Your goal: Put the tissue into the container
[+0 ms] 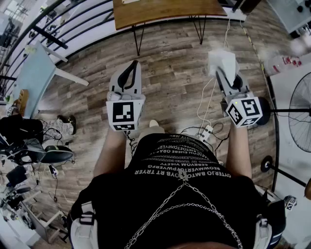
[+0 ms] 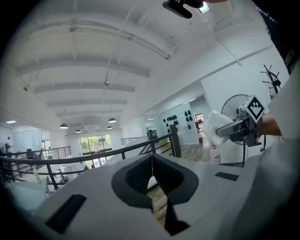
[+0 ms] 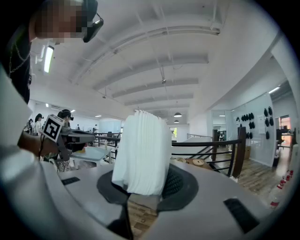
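Pinching a folded stack of white tissue (image 1: 222, 62) upright between its pads, the right gripper (image 3: 144, 183) is held out over the wooden floor (image 1: 170, 82), clear of everything around it. The stack's upper edge is seen to rise well above the jaws. The left gripper (image 2: 151, 161) is held beside it, well apart, with its jaws pressed together on nothing. Bare floor is seen ahead of both, as far as the near edge of a brown table (image 1: 165, 12) on thin black legs. A black railing (image 2: 113, 152) is seen beyond the left gripper, a standing fan (image 1: 301, 104) is seen to the right, and cables (image 1: 210, 99) are strewn by the person's feet
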A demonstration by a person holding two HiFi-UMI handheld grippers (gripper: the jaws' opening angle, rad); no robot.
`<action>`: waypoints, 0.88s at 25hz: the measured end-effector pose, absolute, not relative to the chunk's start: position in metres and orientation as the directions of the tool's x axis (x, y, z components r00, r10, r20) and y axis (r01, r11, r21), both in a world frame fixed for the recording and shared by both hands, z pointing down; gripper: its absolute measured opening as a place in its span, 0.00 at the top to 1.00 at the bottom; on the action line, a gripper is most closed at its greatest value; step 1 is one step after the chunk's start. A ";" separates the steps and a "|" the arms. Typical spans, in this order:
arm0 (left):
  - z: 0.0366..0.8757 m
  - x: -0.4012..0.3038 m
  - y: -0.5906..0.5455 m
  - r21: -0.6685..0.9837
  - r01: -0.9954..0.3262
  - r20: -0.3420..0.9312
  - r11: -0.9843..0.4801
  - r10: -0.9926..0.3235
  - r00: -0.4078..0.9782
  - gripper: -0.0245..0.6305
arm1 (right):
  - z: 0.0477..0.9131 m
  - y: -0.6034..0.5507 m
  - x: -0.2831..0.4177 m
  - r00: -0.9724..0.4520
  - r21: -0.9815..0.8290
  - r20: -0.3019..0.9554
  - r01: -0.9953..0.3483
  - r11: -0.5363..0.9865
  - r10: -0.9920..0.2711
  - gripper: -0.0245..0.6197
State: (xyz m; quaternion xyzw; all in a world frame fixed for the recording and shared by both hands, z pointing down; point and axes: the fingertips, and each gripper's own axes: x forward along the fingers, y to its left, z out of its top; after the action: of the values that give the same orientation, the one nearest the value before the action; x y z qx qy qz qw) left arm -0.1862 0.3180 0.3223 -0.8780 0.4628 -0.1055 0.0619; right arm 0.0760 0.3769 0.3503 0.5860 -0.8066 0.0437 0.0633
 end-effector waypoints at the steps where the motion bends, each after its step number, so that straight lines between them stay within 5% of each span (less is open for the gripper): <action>1: 0.320 -0.179 0.323 -0.208 -0.802 0.122 -0.560 -0.829 0.546 0.92 | 0.352 0.381 0.080 -0.317 0.011 0.162 -0.946 0.323 -0.935 0.77; 11: 0.316 -0.138 0.379 -0.215 -0.823 0.122 -0.526 -0.851 0.511 0.92 | 0.351 0.420 0.110 -0.378 0.018 0.161 -0.922 0.386 -0.912 0.77; 22: 0.311 -0.170 0.340 -0.269 -0.857 0.071 -0.440 -0.896 0.438 0.92 | 0.355 0.361 0.086 -0.430 0.010 0.126 -0.901 0.434 -0.894 0.77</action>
State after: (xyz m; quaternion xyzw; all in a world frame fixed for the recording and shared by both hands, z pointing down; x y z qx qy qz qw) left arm -0.1700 0.3403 0.3113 -0.8424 0.5203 -0.1018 0.0967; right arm 0.0863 0.3609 0.3552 0.5310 -0.8450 0.0294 0.0558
